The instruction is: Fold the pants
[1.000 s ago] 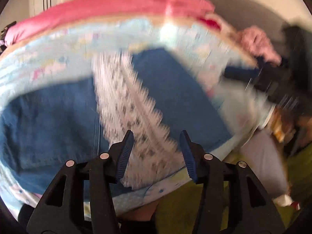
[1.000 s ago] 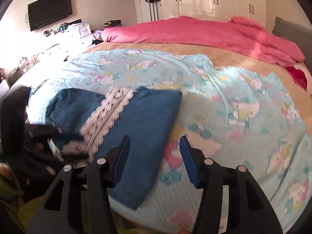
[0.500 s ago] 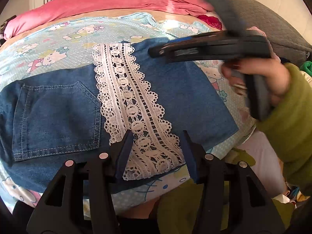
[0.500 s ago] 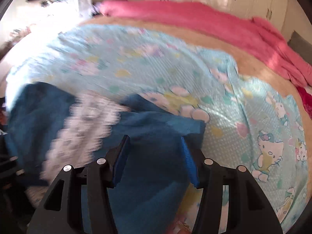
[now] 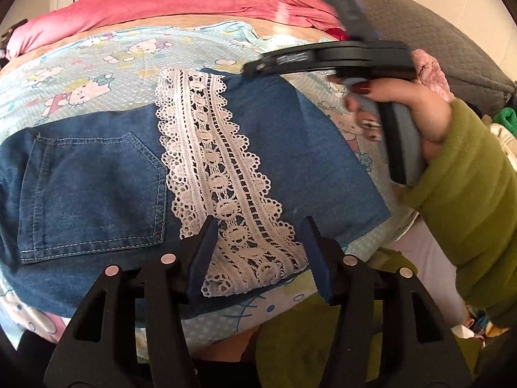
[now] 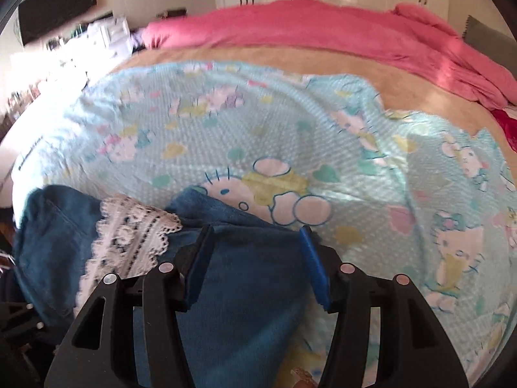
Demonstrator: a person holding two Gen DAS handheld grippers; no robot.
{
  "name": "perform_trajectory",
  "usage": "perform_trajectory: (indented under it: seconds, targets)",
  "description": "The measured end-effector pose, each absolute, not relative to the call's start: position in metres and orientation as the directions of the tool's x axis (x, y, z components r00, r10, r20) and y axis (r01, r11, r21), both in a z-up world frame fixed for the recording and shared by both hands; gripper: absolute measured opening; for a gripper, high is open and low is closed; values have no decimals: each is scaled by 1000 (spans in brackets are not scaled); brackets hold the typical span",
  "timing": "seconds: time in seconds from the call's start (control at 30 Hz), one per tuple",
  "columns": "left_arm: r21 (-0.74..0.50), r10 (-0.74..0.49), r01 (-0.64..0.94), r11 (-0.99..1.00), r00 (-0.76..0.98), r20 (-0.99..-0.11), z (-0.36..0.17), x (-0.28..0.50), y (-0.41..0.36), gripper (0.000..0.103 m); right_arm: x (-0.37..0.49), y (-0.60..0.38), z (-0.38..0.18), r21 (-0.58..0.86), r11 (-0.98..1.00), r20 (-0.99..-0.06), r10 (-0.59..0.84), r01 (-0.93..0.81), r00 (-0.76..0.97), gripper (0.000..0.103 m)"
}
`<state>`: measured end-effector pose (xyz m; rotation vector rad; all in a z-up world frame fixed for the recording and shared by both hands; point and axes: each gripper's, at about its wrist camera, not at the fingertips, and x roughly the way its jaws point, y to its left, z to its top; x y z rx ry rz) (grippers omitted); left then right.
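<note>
A wide bed (image 6: 245, 55) with a tan cover fills both views. A pale blue sheet (image 5: 97, 64) printed with cartoon cats is spread over its near half, rumpled toward the right edge. Folded denim pants (image 5: 290, 148), crossed by a white lace band (image 5: 223, 181), lie flat on the sheet at the near edge, back pocket facing up. A bunched pink blanket (image 6: 323, 29) runs along the far side. Something red (image 6: 507, 126), possibly clothing, lies at the bed's right edge beside the blanket.
</note>
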<state>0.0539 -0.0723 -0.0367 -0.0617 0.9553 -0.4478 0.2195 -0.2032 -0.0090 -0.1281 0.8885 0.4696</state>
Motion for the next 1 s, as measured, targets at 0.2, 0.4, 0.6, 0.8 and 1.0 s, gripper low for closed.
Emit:
perform_trajectory:
  seconds: [0.2, 0.4, 0.6, 0.8, 1.0]
  targets:
    - [-236, -382, 330, 914, 500, -778, -32, 48, -69, 59, 178, -236, 17, 98, 899, -715, 362, -427, 598, 79]
    - [-244, -373, 300, 922, 520, -769, -23, 44, -58, 64, 144, -260, 23, 154, 904, -690, 387, -398, 612, 87]
    - [-226, -351, 282, 932, 557, -752, -8, 38, -51, 79, 122, -272, 31, 170, 907, -669, 394, -386, 630, 95]
    - [-183, -306, 259, 948, 601, -738, 8, 32, -47, 92, 115, -272, 38, 174, 909, -653, 395, -379, 646, 95]
    - [-161, -274, 232, 959, 626, -730, 17, 29, -40, 93, 111, -264, 47, 159, 899, -644, 407, -407, 648, 95]
